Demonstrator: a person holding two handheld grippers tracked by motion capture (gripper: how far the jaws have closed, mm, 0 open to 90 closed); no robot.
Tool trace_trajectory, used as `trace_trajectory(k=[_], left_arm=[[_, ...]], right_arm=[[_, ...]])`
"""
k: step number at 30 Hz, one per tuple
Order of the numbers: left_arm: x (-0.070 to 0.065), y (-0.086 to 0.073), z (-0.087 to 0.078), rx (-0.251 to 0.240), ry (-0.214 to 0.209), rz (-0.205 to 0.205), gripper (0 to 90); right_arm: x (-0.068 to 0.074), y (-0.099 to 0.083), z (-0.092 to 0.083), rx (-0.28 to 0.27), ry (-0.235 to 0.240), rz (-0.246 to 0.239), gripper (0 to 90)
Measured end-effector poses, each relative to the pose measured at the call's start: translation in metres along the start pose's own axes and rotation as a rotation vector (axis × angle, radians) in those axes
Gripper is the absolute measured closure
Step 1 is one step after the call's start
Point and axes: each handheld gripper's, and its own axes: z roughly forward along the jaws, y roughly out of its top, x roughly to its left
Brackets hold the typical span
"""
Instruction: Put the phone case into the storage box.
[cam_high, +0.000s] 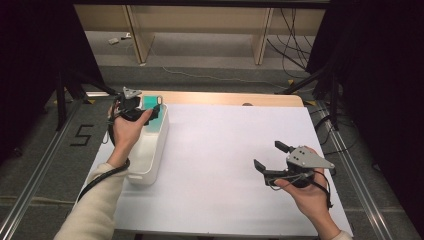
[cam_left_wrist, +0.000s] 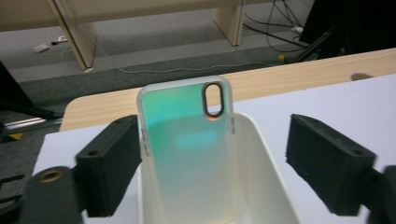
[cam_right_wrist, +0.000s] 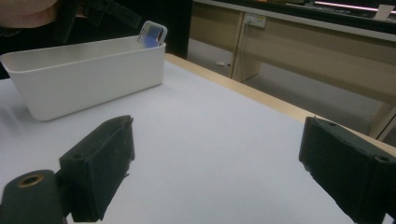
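My left gripper (cam_left_wrist: 212, 158) has its fingers released around the phone case (cam_left_wrist: 187, 140) standing in the white bin (cam_high: 150, 150) at the tabletop's (cam_high: 225, 150) left edge; my right gripper (cam_high: 272, 156) hangs with fingers spread, empty.

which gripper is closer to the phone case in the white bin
Left. The left gripper is right at the phone case standing in the white bin, jaws open either side of it. The right gripper hovers open over the table's far side.
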Motion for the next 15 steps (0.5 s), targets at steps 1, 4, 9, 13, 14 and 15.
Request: trace_trajectory(k=[1, 4, 9, 13, 14, 15], left_arm=[[-0.001, 0.001, -0.003, -0.005, -0.003, 0.005, 14.9], [-0.003, 0.001, -0.008, -0.005, -0.032, 0.026, 12.0], [-0.006, 0.001, -0.018, -0.017, -0.057, 0.036, 4.4], [-0.007, 0.000, -0.024, -0.023, -0.066, 0.045, 0.0], [-0.007, -0.001, -0.026, -0.026, -0.068, 0.051, 0.0], [-0.007, -0.001, -0.027, -0.029, -0.071, 0.051, 0.0]], right_arm=[[0.000, 0.000, 0.000, 0.000, -0.001, 0.000, 11.3], [0.000, 0.000, -0.001, 0.004, -0.003, -0.003, 11.3], [0.000, 0.000, 0.000, -0.006, -0.007, -0.001, 11.3], [0.000, 0.001, 0.000, -0.007, -0.008, 0.001, 11.3], [0.000, 0.000, 0.000, -0.007, -0.008, 0.000, 11.3], [0.000, 0.000, 0.000, -0.007, -0.007, 0.002, 11.3]])
